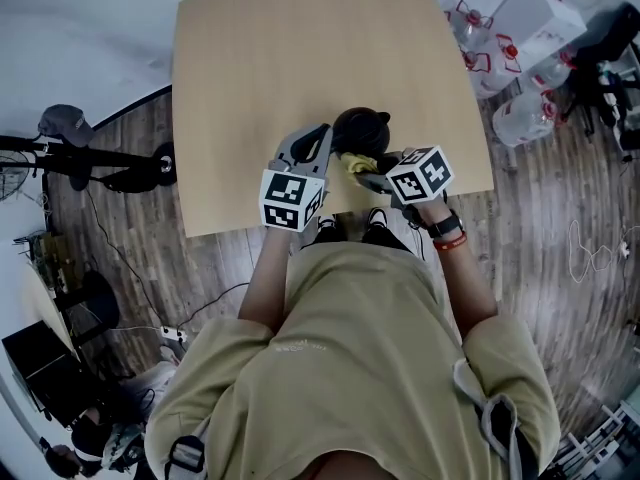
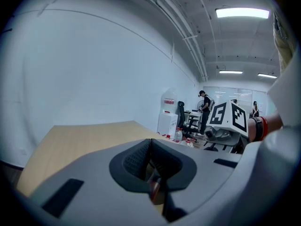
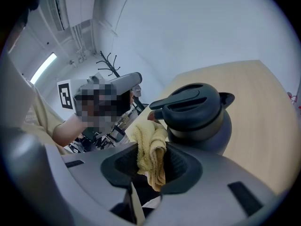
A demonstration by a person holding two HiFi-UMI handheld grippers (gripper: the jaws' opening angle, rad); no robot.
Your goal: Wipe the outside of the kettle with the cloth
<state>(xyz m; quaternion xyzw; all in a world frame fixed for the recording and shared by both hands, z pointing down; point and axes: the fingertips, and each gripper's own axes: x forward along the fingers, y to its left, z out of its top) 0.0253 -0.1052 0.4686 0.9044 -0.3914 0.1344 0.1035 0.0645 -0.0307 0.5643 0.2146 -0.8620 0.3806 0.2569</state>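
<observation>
Kettle (image 3: 200, 114) stands on the table (image 1: 300, 68). The right gripper (image 3: 151, 166) pinches the yellow cloth (image 3: 146, 138) at its side. The left gripper (image 2: 149, 149) is beside it, jaws pressed together.

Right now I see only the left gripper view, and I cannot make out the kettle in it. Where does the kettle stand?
Observer: The kettle stands on the table, near its front edge, right at the left gripper's tip.
Operator: Does the right gripper hold the cloth?
Observer: Yes, its tongs are shut on the yellow cloth.
Operator: Does the cloth touch the kettle?
Observer: It seems to touch the kettle's side that faces the front edge.
</observation>
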